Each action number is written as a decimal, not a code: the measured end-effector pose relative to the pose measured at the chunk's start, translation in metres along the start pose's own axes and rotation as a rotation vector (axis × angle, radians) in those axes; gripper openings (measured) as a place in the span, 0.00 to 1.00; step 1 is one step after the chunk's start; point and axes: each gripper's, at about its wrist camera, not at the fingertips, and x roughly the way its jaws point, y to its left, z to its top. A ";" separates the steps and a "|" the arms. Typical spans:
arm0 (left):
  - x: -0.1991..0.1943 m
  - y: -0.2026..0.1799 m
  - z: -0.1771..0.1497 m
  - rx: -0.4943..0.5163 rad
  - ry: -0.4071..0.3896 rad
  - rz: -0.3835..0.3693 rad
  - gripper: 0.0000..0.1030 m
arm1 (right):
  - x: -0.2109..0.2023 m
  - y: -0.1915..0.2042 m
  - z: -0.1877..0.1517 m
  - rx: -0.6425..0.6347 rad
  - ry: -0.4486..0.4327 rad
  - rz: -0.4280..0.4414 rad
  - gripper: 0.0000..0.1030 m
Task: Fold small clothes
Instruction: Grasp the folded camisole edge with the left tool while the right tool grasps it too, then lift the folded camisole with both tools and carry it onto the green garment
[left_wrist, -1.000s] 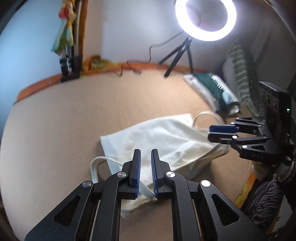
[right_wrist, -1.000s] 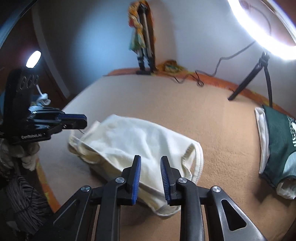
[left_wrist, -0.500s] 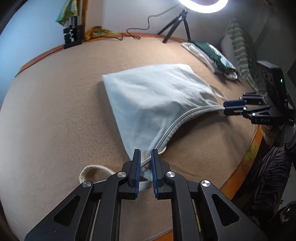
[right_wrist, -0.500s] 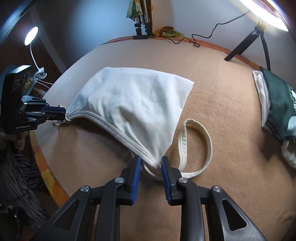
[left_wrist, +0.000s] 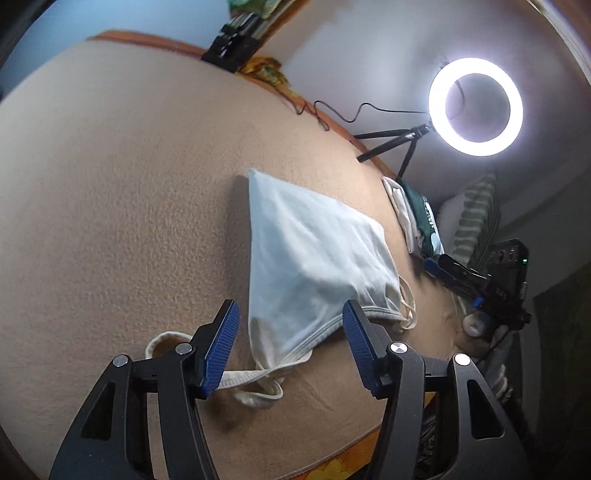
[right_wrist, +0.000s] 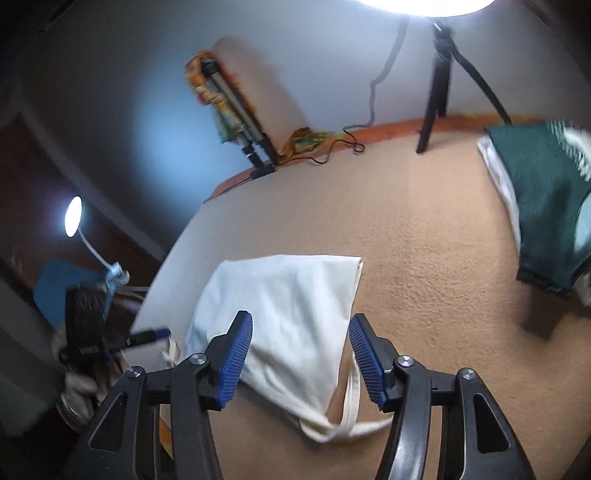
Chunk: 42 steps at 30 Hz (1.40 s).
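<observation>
My left tongs (left_wrist: 290, 349) are spreading apart with nothing pinched in them; the white garment (left_wrist: 314, 266) lies flat on the tan blanket (left_wrist: 122, 206) just beyond the blue pads (left_wrist: 221, 350), and its near hem and one thin strap (left_wrist: 236, 380) sit loose between and under them, though I cannot tell if the left pad touches the strap. My right tongs (right_wrist: 301, 358) are spreading too, grasping nothing: the same white garment (right_wrist: 291, 314) rests on the blanket (right_wrist: 424, 258) between and beyond the pads, with a strap loop (right_wrist: 351, 406) trailing toward the near right. From the left view my other tool (left_wrist: 476, 284) hangs off the garment's right edge, clear of the cloth; from the right view the left tool (right_wrist: 110, 338) is blurred at the garment's left side. There is no container here that I can make out. A dark green folded garment (right_wrist: 543, 206) lies on a white one at the far right, well apart from mine, and it carries pale printing too smeared to read. The black tool bodies bear small light lettering that I cannot read either. A ring light (left_wrist: 476, 107) on a small tripod (left_wrist: 399, 144) glows at the far edge, and a small lamp (right_wrist: 73, 216) shines far left.
</observation>
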 end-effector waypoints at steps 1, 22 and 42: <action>0.004 0.004 0.000 -0.022 0.007 0.000 0.56 | 0.007 -0.008 0.003 0.037 0.007 0.013 0.57; 0.043 -0.004 0.008 -0.059 0.060 -0.115 0.43 | 0.086 -0.034 0.010 0.194 0.152 0.213 0.38; 0.038 -0.032 0.001 0.076 -0.002 -0.034 0.10 | 0.062 0.008 0.017 0.046 0.044 0.034 0.08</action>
